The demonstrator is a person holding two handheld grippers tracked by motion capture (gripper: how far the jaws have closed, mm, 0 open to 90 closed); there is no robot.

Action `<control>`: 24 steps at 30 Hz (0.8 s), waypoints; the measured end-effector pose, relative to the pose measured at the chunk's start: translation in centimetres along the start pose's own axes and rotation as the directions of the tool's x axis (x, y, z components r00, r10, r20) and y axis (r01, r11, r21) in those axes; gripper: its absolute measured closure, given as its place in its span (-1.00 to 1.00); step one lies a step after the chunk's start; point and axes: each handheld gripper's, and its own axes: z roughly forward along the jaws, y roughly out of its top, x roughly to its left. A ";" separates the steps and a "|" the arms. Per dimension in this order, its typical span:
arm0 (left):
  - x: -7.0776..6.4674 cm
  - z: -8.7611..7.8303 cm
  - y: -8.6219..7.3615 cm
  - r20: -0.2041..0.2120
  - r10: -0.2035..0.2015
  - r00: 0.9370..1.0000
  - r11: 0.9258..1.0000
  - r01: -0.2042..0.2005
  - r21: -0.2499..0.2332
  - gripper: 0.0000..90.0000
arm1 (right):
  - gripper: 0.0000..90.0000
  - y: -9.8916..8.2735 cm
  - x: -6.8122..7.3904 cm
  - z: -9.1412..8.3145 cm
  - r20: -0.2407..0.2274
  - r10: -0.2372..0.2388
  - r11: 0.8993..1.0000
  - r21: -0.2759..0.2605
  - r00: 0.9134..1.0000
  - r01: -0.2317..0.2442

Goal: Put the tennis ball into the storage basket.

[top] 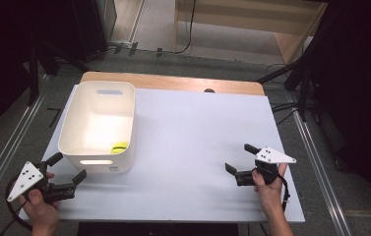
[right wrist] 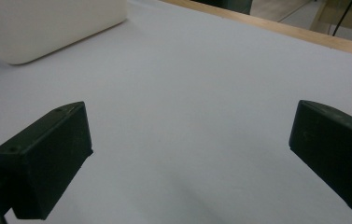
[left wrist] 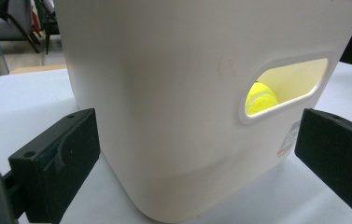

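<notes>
A white plastic bin (top: 99, 96) stands at the table's left side, with a yellow tennis ball (top: 119, 147) lying inside near its front wall. In the left gripper view the ball (left wrist: 260, 98) shows through the bin's (left wrist: 164, 93) handle slot. My left gripper (top: 67, 168) is open, just off the bin's front left corner, its jaws wide apart with nothing between them. My right gripper (top: 238, 158) is open too, low over bare table at the front right. The right gripper view catches a corner of the bin (right wrist: 47, 25) far off.
The table top (top: 193, 137) is a white sheet with a wooden strip (top: 173, 81) along its far edge. Dark stands and cables surround the table on the floor. Bare white surface lies between bin and right gripper.
</notes>
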 end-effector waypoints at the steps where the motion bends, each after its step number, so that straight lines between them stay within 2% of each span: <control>1: 0.0 0.0 0.0 -0.001 0.003 1.000 1.000 -0.003 0.003 -1.00 | -1.00 -0.3 -0.2 -0.2 0.003 0.001 1.000 -0.005 1.000 -0.001; 7: 0.1 -0.2 0.0 0.007 -0.014 1.000 1.000 0.014 -0.015 -1.00 | -1.00 -1.6 -1.1 -1.4 0.026 0.041 0.999 -0.009 0.999 -0.041; 10: 0.2 -0.4 0.0 0.013 -0.017 1.000 1.000 0.018 -0.019 -1.00 | -1.00 -2.3 -1.5 -2.5 0.057 0.060 0.998 -0.029 0.997 -0.059; 24: 0.3 -0.3 0.0 0.011 -0.017 1.000 1.000 0.017 -0.015 -1.00 | -1.00 -4.5 -2.8 -6.0 0.124 0.126 0.988 -0.101 0.984 -0.113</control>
